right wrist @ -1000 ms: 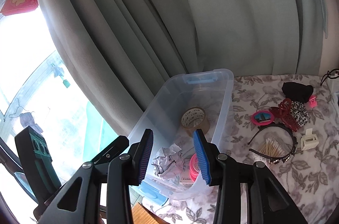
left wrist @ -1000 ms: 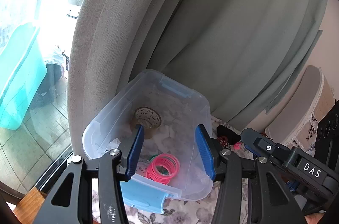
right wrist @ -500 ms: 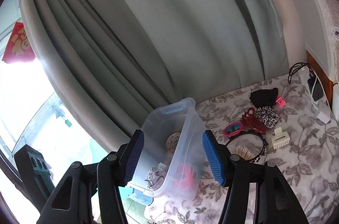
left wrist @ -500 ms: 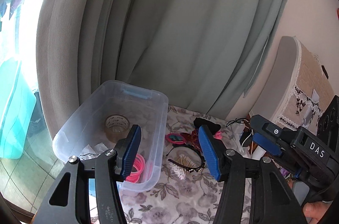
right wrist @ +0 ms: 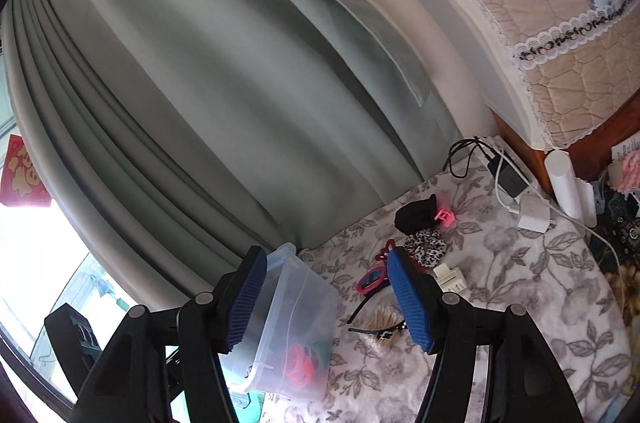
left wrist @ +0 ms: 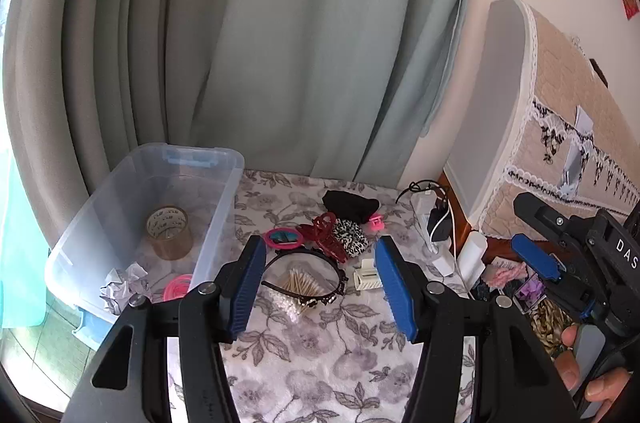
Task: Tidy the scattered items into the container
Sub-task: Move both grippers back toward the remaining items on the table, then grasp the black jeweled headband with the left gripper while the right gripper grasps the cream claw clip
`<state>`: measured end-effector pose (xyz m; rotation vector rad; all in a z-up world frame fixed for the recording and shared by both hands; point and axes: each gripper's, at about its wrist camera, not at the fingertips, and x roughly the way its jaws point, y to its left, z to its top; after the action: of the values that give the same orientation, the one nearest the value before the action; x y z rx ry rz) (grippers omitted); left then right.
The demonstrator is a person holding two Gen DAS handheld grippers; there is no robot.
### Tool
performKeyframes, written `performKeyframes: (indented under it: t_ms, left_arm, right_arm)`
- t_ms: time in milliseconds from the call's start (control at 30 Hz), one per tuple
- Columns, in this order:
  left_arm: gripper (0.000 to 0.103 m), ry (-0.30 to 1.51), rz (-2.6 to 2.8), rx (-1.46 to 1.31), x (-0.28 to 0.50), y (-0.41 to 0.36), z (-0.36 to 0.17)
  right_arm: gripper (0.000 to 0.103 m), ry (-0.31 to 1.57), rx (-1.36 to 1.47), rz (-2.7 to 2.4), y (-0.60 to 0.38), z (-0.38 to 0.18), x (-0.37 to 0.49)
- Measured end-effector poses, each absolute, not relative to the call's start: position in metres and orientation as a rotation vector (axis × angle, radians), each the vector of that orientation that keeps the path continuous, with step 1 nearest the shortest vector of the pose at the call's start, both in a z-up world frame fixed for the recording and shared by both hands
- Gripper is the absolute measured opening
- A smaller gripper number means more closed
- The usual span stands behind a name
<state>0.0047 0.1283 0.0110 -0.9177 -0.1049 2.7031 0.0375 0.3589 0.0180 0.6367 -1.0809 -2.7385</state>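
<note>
In the right wrist view, the right gripper's finger [right wrist: 410, 307] covers part of the red hair claw [right wrist: 386, 250] and headband [right wrist: 378, 333]. The box's [right wrist: 296, 303] contents blur behind its wall.

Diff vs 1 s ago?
Both hand-held grippers, left and right, swung from over the clear bin rightward toward the scattered hair accessories. Nothing grasped or released. Jaws remain open and empty; tape roll and pink bands unchanged inside the bin.

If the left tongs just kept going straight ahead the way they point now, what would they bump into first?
Probably the black headband and the cotton swabs lying inside its loop, on the floral cloth. They sit midway between the open left tongs. Depth is hard to judge in this fisheye view.
</note>
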Motion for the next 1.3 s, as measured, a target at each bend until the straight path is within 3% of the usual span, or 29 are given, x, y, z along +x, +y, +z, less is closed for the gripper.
performKeyframes:
  t_ms: [367, 733, 1300]
  left_arm:
    - [0.059, 0.055, 2.6, -1.134, -0.027, 0.169, -0.054]
    - [0.059, 0.202, 2.481, -1.365, -0.073, 0.19, -0.138]
    - [0.059, 0.608, 2.4, -1.25, -0.115, 0.216, -0.204]
  right_arm:
    - [0.067, -1.169, 0.915, -2.727, 0.389, -0.045, 0.005]
    - [0.067, -0.981, 1.269, -2.691, 0.373, -0.116, -0.048]
    - [0.067, -0.691, 1.502, -2.637, 0.349, -0.178, -0.12]
